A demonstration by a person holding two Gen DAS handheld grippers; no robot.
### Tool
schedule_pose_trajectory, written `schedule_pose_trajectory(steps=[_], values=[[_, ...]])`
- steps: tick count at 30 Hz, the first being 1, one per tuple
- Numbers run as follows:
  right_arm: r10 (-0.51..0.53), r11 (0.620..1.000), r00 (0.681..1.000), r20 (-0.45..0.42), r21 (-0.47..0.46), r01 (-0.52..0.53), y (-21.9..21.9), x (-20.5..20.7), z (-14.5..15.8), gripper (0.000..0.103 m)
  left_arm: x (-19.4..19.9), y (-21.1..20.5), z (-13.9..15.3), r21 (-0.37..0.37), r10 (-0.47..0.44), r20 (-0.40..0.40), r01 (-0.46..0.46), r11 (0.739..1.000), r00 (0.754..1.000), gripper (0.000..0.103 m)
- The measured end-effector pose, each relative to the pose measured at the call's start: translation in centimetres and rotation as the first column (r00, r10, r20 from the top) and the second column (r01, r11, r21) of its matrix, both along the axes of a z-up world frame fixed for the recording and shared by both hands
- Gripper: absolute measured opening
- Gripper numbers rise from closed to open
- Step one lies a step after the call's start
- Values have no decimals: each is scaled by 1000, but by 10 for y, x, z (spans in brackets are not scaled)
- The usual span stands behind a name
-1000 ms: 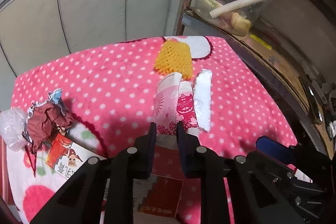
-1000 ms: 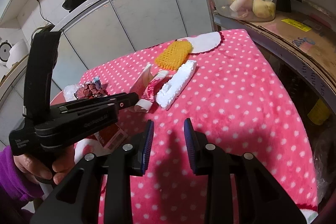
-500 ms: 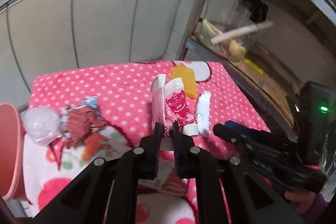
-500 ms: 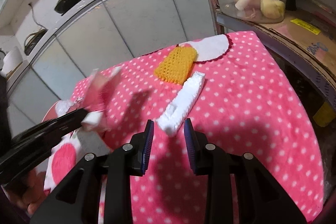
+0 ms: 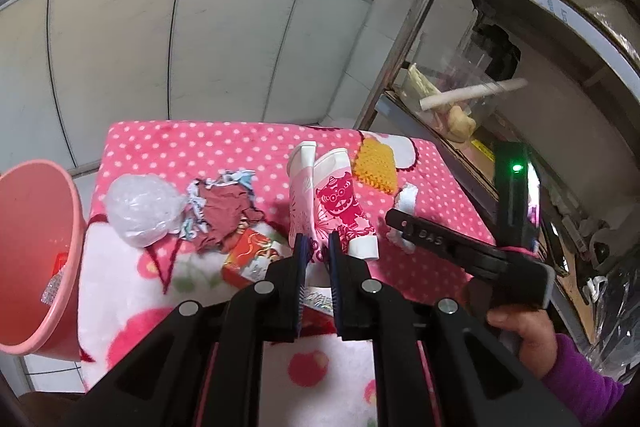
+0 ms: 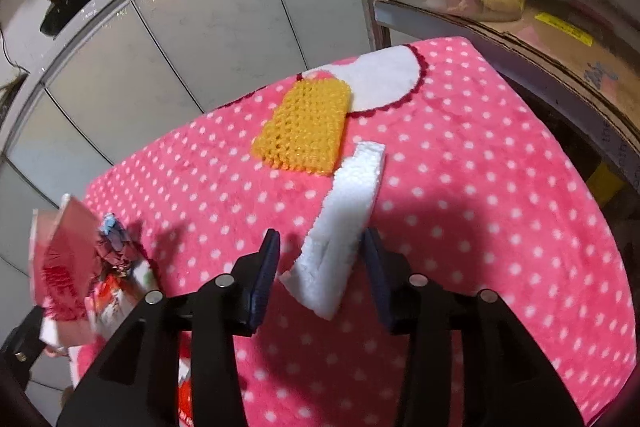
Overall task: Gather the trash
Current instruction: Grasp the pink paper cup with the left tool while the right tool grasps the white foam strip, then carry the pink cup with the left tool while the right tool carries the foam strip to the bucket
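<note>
My left gripper (image 5: pixel 318 247) is shut on a pink paper carton (image 5: pixel 332 203) and holds it up above the table; the carton also shows, blurred, at the left of the right wrist view (image 6: pixel 60 251). My right gripper (image 6: pixel 320 247) is open, with its fingers on either side of the near end of a white foam strip (image 6: pixel 344 223) that lies on the pink dotted cloth (image 6: pixel 480 187). A yellow foam net (image 6: pixel 308 127) lies beyond the strip. Crumpled dark red wrapper (image 5: pixel 224 207), a clear plastic bag (image 5: pixel 142 205) and a red printed pack (image 5: pixel 250 255) lie at the left.
A pink bin (image 5: pixel 36 255) stands off the table's left edge. A metal shelf (image 5: pixel 500 131) with a clear container stands at the right. Grey cabinets (image 5: pixel 180 47) are behind the table.
My left gripper has lifted the pink carton off the cloth and drawn back leftwards. My right gripper has moved forward and opened wider around the foam strip's end.
</note>
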State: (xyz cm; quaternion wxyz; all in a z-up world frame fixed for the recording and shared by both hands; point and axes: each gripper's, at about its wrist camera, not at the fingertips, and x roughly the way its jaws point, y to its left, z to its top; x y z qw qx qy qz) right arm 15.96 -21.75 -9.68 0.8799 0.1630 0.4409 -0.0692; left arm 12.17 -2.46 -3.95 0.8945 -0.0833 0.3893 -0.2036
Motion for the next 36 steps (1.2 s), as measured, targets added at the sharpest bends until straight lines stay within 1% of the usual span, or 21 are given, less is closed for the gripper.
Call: schedule_pose_trajectory(steps=[3, 6, 7, 8, 17, 24, 30, 36], values=[[1, 999, 1000, 15, -38, 0, 3, -3, -3, 44, -2, 6, 1, -7, 8, 3, -8, 1000, 1000, 10], [14, 999, 1000, 24, -51, -12, 5, -10, -3, 42, -5, 14, 3, -17, 21, 5, -21, 1000, 1000, 10], [18, 999, 999, 28, -51, -16, 5, -13, -2, 34, -6, 17, 3, -19, 26, 5, -26, 999, 1000, 10], [25, 999, 999, 30, -49, -23, 4, -17, -2, 32, -7, 19, 3, -20, 31, 4, -31, 999, 1000, 10], [74, 997, 994, 79, 5, -74, -6, -58, 15, 32, -21, 32, 3, -22, 59, 3, -59, 998, 998, 10], [137, 990, 984, 114, 18, -140, 4, -91, 33, 32, -41, 42, 6, -11, 79, 14, -79, 997, 997, 10], [205, 977, 970, 132, 27, -210, 25, -111, 43, 32, -58, 57, 9, -10, 111, 19, -111, 994, 994, 10], [299, 952, 941, 158, 8, -304, 59, -121, 56, 32, -77, 75, 14, -1, 157, 37, -157, 988, 987, 10]])
